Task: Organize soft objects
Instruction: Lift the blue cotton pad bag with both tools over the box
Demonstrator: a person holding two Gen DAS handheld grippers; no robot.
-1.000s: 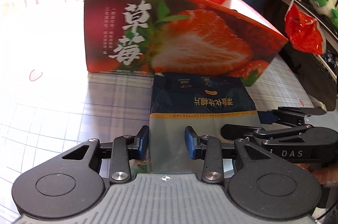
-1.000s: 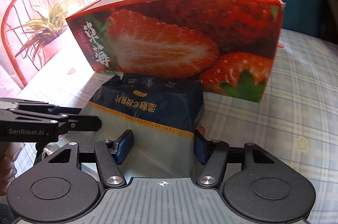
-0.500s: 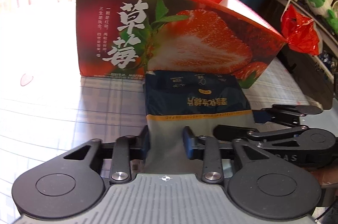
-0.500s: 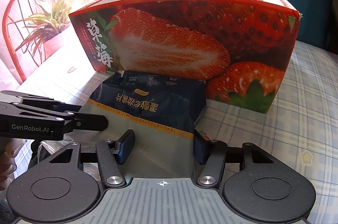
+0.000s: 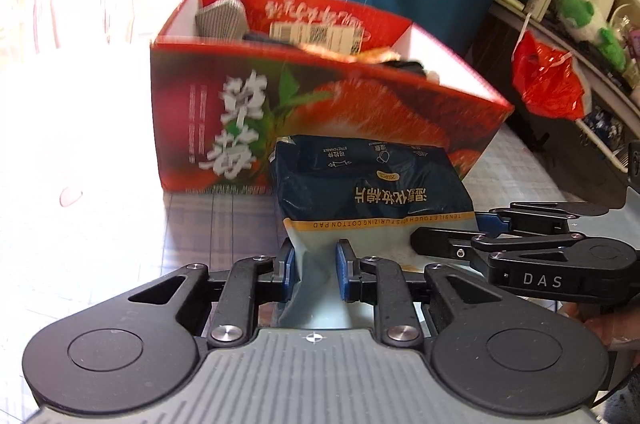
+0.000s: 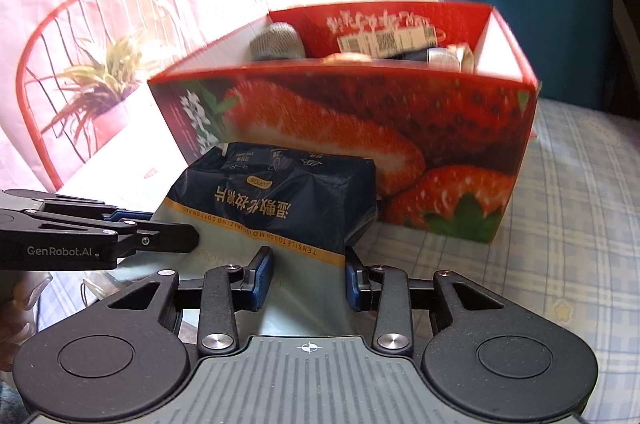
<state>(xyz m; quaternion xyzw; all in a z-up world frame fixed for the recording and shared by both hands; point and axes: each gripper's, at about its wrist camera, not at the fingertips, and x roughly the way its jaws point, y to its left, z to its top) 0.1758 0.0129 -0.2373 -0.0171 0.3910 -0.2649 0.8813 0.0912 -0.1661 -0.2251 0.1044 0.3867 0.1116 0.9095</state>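
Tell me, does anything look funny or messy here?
Yes. The cotton pad pack isn't in the strawberry box like the other soft things; it sits in front of it. Both the left hand-held gripper and the right hand-held gripper are closing on its pale end, bunching it.

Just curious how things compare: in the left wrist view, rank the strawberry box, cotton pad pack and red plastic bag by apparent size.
1. Strawberry box
2. Cotton pad pack, though it is nearer the camera
3. Red plastic bag, farther off, so true size is unsure

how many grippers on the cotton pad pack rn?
2. Left gripper pinches the cotton pad pack at its near left end; right gripper straddles its near right end. Both jaws closing.
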